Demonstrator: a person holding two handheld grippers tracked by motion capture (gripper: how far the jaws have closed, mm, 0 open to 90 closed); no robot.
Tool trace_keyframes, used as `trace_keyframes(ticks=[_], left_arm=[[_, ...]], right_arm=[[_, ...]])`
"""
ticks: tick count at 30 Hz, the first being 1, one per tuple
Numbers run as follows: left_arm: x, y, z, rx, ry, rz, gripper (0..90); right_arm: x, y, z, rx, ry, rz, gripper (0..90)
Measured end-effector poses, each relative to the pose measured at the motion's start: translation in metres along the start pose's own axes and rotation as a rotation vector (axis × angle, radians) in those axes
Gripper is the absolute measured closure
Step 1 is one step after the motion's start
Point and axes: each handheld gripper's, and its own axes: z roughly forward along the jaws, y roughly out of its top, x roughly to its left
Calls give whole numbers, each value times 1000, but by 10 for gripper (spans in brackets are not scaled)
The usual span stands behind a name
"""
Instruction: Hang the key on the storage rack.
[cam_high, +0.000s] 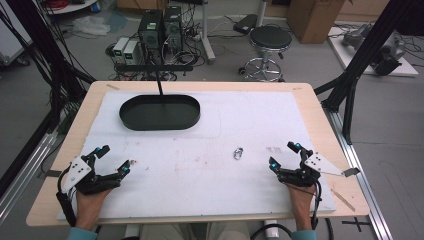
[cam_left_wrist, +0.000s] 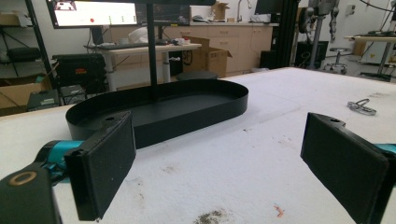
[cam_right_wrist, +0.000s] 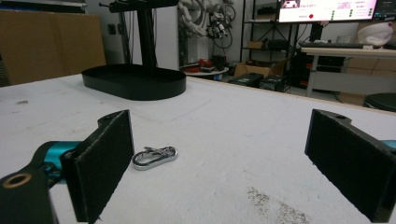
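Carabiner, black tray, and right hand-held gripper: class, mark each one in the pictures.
Carabiner (cam_right_wrist: 154, 157), right gripper view, on its silver loop.
Black tray (cam_high: 132, 121), high view, on its near wall.
Right hand-held gripper (cam_high: 283, 155), high view, midway between its open fingertips.

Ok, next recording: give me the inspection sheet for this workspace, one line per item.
Surface: white mat on a wooden table, with scattered stains.
Job's things: silver carabiner lying flat on the mat; black oval tray at the far left, empty.
Clutter: nothing seen on the mat.
Grippers: left gripper and right gripper resting near the front edge, jaws open, holding nothing.
Cables: one trailing from each gripper toward the person.
Surroundings: stool, computer towers, cardboard box on the floor.
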Motion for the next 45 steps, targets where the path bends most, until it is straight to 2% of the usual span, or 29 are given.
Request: trace_keyframes(ticks=[10, 18, 23, 26, 30, 32, 33, 34, 37, 38, 39, 40, 41, 45], left_arm=[[0, 0, -1, -6, 2, 2, 107], [-1, 0, -1, -12, 4, 8, 107], [0, 0, -1, -10, 5, 3, 107], [0, 0, -1, -11, 4, 3, 107], [0, 0, -1, -9, 3, -1, 107], [0, 0, -1, -9, 4, 0, 107], [0, 0, -1, -8, 4, 1, 107], [0, 0, -1, -9, 4, 5, 107], [0, 0, -1, -8, 5, 6, 107], [0, 0, -1, -8, 5, 6, 107], [0, 0, -1, -8, 5, 7, 107], [0, 0, -1, -8, 5, 7, 107], [0, 0, -1, -8, 5, 7, 107], [0, 0, -1, -7, 3, 6, 107]], right_arm=[[0, 0, 1, -5, -6, -18, 76], [-2, 1, 1, 6, -4, 25, 75], [-3, 1, 2, 9, -5, 17, 75], [-5, 5, 4, 37, 27, 39, 75], [-8, 16, 6, 58, 55, 24, 75], [-11, 31, 12, 88, 105, 5, 76], [-11, 31, 12, 88, 105, 5, 76], [-13, 41, 17, 119, 140, -20, 76], [-15, 55, 26, 165, 186, -58, 75], [-15, 55, 26, 165, 186, -58, 75], [-16, 64, 32, 196, 217, -76, 76], [-16, 64, 32, 196, 217, -76, 76], [-16, 71, 38, 228, 248, -96, 76], [-17, 79, 48, 265, 283, -105, 75]])
